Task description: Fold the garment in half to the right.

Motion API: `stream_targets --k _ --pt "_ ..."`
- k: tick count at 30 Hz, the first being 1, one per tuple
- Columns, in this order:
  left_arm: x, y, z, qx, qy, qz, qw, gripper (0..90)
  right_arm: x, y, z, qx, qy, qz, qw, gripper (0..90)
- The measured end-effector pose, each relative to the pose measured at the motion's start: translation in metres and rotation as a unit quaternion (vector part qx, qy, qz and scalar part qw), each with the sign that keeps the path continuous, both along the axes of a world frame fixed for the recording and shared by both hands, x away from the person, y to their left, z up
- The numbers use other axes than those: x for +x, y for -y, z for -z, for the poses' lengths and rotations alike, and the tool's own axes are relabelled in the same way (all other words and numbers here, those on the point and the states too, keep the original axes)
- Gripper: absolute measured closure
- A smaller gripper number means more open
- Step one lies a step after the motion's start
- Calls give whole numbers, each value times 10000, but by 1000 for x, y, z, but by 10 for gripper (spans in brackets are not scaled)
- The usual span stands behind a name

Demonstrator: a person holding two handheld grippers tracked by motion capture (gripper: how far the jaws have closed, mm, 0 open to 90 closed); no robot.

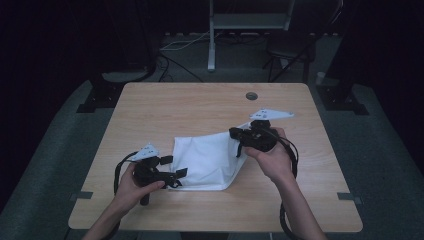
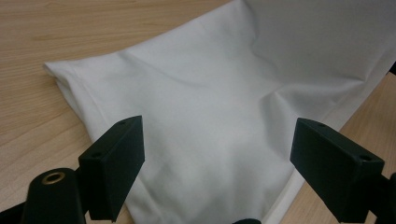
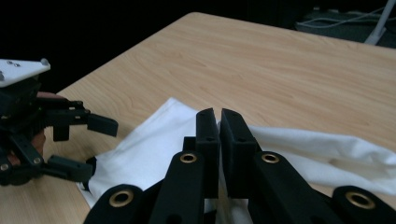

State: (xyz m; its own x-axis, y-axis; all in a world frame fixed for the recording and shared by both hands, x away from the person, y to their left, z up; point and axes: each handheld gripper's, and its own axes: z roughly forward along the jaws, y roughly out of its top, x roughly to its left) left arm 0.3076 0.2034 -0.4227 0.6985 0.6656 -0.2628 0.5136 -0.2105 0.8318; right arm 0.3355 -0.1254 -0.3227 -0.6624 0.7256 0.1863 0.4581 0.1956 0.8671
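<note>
L gripper point(image 1: 172, 172) sits at the near-left edge of the white cloth point(image 1: 207, 160), jaws spread wide w/ fabric lying between but not pinched, so that side isn't grabbed yet. The cloth lies mid-table point(image 1: 165, 107), partly folded and rumpled, near edge flat on the wood. R gripper point(image 1: 235, 134) has jaws pressed together on the cloth's far-right corner, lifted off the table: fold looks under way, prob. around halfway, w/ laying over and smoothing left.

- Left gripper point(image 1: 176, 172), black, two-jawed: held low in the left hand point(image 1: 134, 186) at the white cloth's point(image 1: 210, 157) near-left edge, jaws spread wide.
- Right gripper point(image 1: 235, 134): in the right hand point(image 1: 272, 159), jaws pinched on the cloth's far-right corner, lifted.
</note>
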Motion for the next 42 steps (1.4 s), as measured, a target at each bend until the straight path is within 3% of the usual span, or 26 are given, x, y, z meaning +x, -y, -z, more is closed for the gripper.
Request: stream_targets --k 7,11,22,29,33,38,42 --pt "1 0 2 25 -4 -2 10000 179 4 -14 -4 101 56 -148 9998 872" --pt "0 -1 0 0 20 -10 10000 179 6 -21 0 -83 -36 -179 9998 845" --pt "0 -2 -1 0 30 -26 10000 179 8 3 23 -314 -348 178 9987 708" --pt "0 -1 0 22 21 -21 10000 179 8 5 27 -321 -403 247 9984 661" --pt "-1 -1 -1 -35 58 -48 10000 179 10 7 29 -311 -448 431 9976 540" --pt "-3 -1 -3 -102 116 -41 9999 179 18 25 43 -169 -751 1039 9916 420" --pt "-3 0 -3 -126 121 -26 9998 179 29 42 55 -99 -1018 1473 9838 381"
